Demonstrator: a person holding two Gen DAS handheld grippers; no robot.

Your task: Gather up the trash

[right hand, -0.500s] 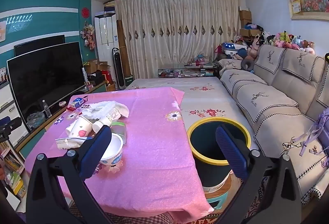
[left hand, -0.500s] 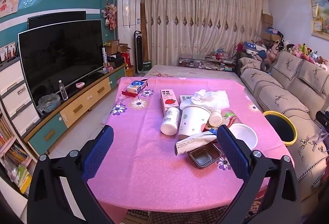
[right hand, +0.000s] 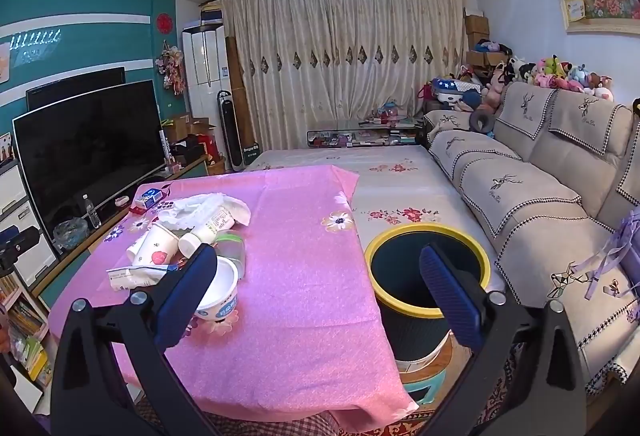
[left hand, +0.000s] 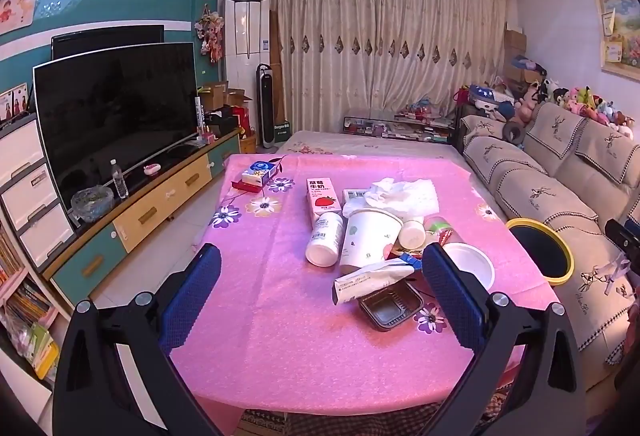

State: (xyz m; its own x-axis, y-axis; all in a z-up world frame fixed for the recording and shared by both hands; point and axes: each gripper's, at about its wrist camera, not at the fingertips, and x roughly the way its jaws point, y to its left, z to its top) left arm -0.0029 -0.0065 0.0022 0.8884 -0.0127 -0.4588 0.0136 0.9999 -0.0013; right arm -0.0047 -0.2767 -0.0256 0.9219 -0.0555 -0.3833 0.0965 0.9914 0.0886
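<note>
Mostly light, crushable litter: the paper cup (left hand: 370,242) wants a gentle mid-wall grip, probably empty; both grippers' fingers (left hand: 192,292) gape wide, holding nothing.

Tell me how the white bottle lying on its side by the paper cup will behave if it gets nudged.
The white bottle lies on its round side on the pink tablecloth, so it will probably roll. The paper cup close on one side should block it; the other side is open cloth. It looks like empty plastic trash, likely light and fairly stiff.
</note>
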